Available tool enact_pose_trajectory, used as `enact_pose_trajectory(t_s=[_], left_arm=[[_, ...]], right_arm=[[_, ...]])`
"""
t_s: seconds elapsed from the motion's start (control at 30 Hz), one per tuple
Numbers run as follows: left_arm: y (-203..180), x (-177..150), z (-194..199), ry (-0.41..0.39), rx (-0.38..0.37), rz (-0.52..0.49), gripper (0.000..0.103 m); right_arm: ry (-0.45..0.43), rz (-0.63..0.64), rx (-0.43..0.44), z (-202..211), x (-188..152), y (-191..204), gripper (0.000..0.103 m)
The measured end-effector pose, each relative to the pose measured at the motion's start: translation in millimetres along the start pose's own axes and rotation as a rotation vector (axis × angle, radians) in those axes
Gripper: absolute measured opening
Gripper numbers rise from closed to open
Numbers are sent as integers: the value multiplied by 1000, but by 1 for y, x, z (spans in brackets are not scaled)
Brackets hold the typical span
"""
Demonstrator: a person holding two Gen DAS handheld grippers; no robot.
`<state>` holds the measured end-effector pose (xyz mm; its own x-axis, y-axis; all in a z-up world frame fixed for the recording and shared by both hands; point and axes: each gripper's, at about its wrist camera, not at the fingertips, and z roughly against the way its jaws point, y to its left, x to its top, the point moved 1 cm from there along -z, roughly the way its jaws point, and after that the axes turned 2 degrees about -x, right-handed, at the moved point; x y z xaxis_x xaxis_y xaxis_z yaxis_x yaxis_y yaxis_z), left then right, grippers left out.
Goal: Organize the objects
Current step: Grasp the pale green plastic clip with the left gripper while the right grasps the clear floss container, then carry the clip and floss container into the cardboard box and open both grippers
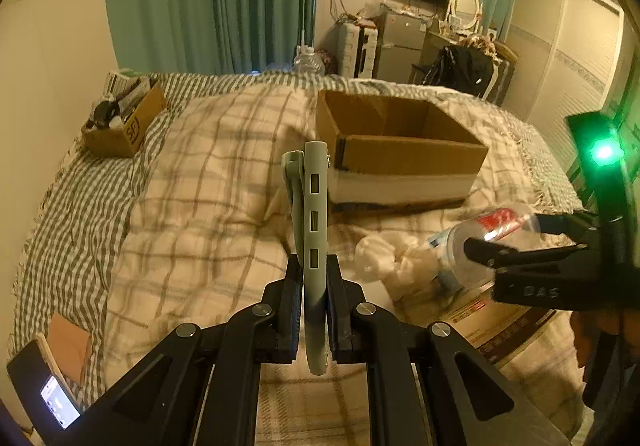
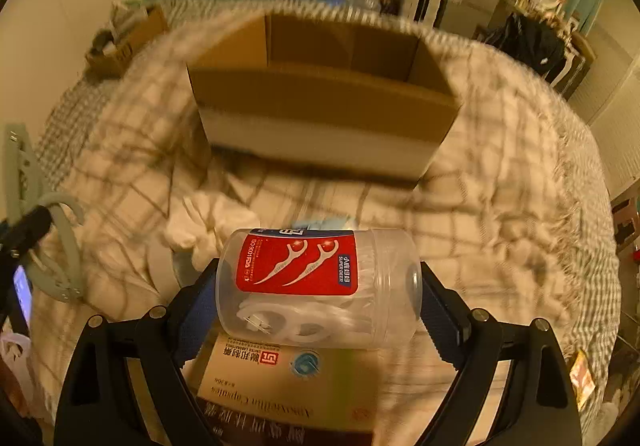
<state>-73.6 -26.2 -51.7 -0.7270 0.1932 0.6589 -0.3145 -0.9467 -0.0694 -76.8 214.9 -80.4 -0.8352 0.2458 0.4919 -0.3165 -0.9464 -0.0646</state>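
My left gripper (image 1: 315, 286) is shut on a pale green folding clothes hanger (image 1: 312, 214), held upright above the bed. My right gripper (image 2: 320, 294) is shut on a clear plastic jar of floss picks (image 2: 316, 286) with a red label, held sideways. The jar (image 1: 476, 242) and right gripper (image 1: 516, 238) show at the right of the left wrist view. An open cardboard box (image 1: 400, 150) sits on the plaid blanket beyond both grippers; it also shows in the right wrist view (image 2: 324, 102). The hanger (image 2: 44, 238) appears at the far left there.
A white crumpled cloth (image 1: 380, 254) and a medicine carton (image 2: 288, 378) lie on the bed below the jar. A small cardboard box (image 1: 124, 122) full of items stands at the far left. A phone (image 1: 44, 390) lies at the near left corner. Furniture lines the far wall.
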Motion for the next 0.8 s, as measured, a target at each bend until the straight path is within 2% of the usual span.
enact_pose_trajectory(t_s=[0.13, 0.27, 0.47, 0.63, 0.8], left_arm=[[-10, 19, 13, -36, -20, -21, 10], [-19, 43, 24, -73, -49, -41, 10], [-32, 97, 34, -132, -71, -71, 10], [-43, 139, 24, -157, -72, -96, 10], [-50, 181, -10, -143, -98, -101, 10]], right_arm=[[-68, -6, 29, 34, 14, -6, 90], [-167, 22, -5, 71, 29, -9, 90], [-283, 28, 1, 117, 69, -22, 90], [-336, 28, -2, 129, 110, -32, 90], [-341, 12, 22, 115, 155, -44, 90]])
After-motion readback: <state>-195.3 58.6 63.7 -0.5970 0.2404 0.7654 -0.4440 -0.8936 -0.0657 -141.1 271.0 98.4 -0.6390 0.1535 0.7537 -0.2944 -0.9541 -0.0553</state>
